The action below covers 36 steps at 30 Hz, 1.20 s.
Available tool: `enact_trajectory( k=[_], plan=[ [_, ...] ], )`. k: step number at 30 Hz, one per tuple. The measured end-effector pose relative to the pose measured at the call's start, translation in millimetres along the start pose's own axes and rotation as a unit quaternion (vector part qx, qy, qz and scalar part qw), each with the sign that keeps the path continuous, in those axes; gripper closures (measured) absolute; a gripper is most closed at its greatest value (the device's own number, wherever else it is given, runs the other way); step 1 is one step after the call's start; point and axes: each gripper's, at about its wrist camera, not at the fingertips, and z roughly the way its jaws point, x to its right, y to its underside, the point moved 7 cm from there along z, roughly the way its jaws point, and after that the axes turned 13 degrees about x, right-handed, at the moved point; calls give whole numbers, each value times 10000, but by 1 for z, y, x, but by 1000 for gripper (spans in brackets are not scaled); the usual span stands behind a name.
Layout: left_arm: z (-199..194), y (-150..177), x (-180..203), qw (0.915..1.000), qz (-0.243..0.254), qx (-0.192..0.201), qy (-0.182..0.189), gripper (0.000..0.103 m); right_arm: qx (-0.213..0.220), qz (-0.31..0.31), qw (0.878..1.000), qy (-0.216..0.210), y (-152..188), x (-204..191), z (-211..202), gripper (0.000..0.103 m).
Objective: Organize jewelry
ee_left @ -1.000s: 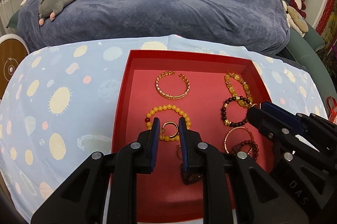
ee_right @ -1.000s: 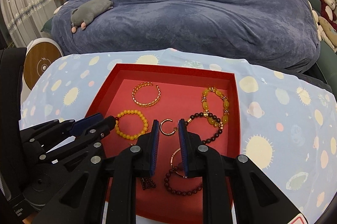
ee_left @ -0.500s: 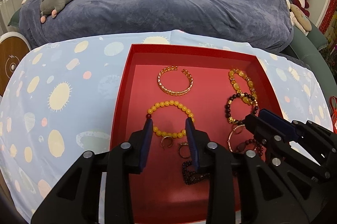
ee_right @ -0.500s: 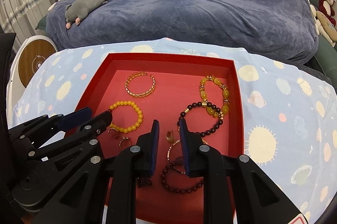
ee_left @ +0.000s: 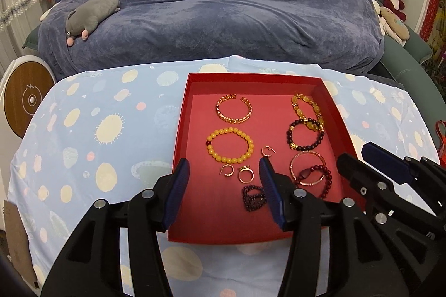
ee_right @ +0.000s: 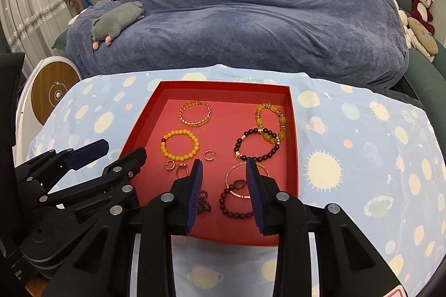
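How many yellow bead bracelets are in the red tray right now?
2: a plain yellow bead bracelet left of centre in the red tray, and a chunkier yellow one at the far right corner, overlapping a dark bracelet.

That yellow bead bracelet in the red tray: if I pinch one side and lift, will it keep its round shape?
Probably not. The yellow bead bracelet looks like separate round beads on a string, so it would likely sag into a drooping loop. The smooth, glossy beads may slip between the pads. Lying flat in the red tray, it seems unlikely to roll.
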Motion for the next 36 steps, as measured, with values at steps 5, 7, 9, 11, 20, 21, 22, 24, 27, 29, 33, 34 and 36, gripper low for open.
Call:
enact_trajectory(
  k=[5, 7, 9, 11, 20, 21, 22, 24, 27, 29, 33, 34, 36],
  plan=[
    [-28, 17, 6, 9999, 106, 18, 28, 54, 63, 46, 9999, 80, 11, -2, -31, 71],
    [-37, 23, 6, 10000, 51, -1, 31, 53, 65, 25, 9999, 108, 17, -4, -41, 71],
    [-44, 30, 6, 10000, -15, -34, 18, 49, 80, 35, 9998, 167, 23, -3, -50, 70],
    [-50, 35, 4, 10000, -73, -45, -42, 44, 88, 83, 9997, 217, 28, -2, -57, 67],
    [-67, 55, -1, 9997, -92, -78, -205, 32, 44, 129, 9990, 432, 50, 8, -74, 43],
    [-68, 57, -3, 9996, -118, -64, -258, 28, 47, 136, 9989, 443, 51, 8, -76, 40],
    [-70, 58, -5, 9995, -153, -42, -284, 25, 48, 156, 9988, 458, 52, 9, -78, 38],
    [-73, 60, -8, 9993, -207, -19, -315, 22, 78, 171, 9987, 481, 54, 11, -80, 31],
    [-77, 61, -12, 9990, -219, 25, -385, 17, 117, 149, 9986, 485, 56, 11, -84, 28],
    [-79, 62, -13, 9989, -212, 33, -420, 16, 111, 146, 9987, 478, 57, 10, -85, 26],
    [-81, 64, -17, 9986, -227, 55, -470, 14, 110, 216, 9984, 504, 60, 10, -87, 19],
    [-81, 64, -18, 9986, -237, 50, -479, 13, 109, 232, 9984, 498, 61, 9, -87, 19],
    [-81, 66, -19, 9985, -236, 43, -501, 13, 80, 239, 9986, 467, 63, 8, -86, 19]
  ],
)
